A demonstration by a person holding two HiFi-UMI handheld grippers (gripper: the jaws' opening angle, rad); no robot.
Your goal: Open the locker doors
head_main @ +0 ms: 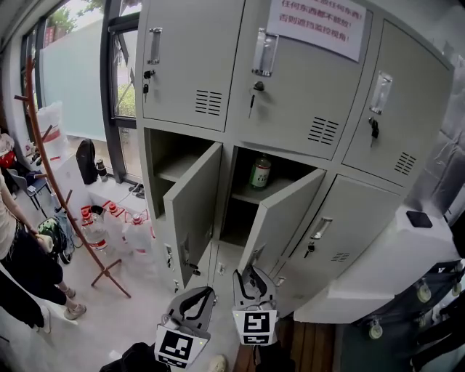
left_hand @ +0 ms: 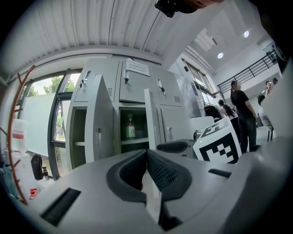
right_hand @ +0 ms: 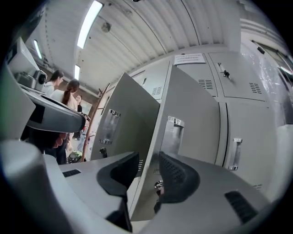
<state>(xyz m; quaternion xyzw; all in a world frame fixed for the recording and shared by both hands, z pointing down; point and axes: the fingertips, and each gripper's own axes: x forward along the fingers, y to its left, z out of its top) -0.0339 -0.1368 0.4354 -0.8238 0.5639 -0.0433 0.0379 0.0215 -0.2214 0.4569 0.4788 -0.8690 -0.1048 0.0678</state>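
Observation:
The grey lockers [head_main: 290,94] have two middle-row doors swung open: the left door [head_main: 192,211] and the middle door [head_main: 287,218]. A green bottle [head_main: 260,173] stands on the shelf behind the middle door. The top row and the right middle door [head_main: 349,232] are closed. My right gripper [head_main: 251,275] is open at the lower free edge of the middle door [right_hand: 192,119]; in the right gripper view that edge runs between its jaws [right_hand: 149,171] with gaps to both pads. My left gripper [head_main: 202,293] hangs in front of the left door, shut with nothing in it [left_hand: 146,157].
A red coat rack [head_main: 65,196] and several water bottles [head_main: 109,225] stand on the floor to the left, with a person [head_main: 18,269] beside them. A white cabinet [head_main: 392,261] sits low at the right. A paper notice [head_main: 316,22] hangs on an upper door. More people [left_hand: 240,109] stand far right.

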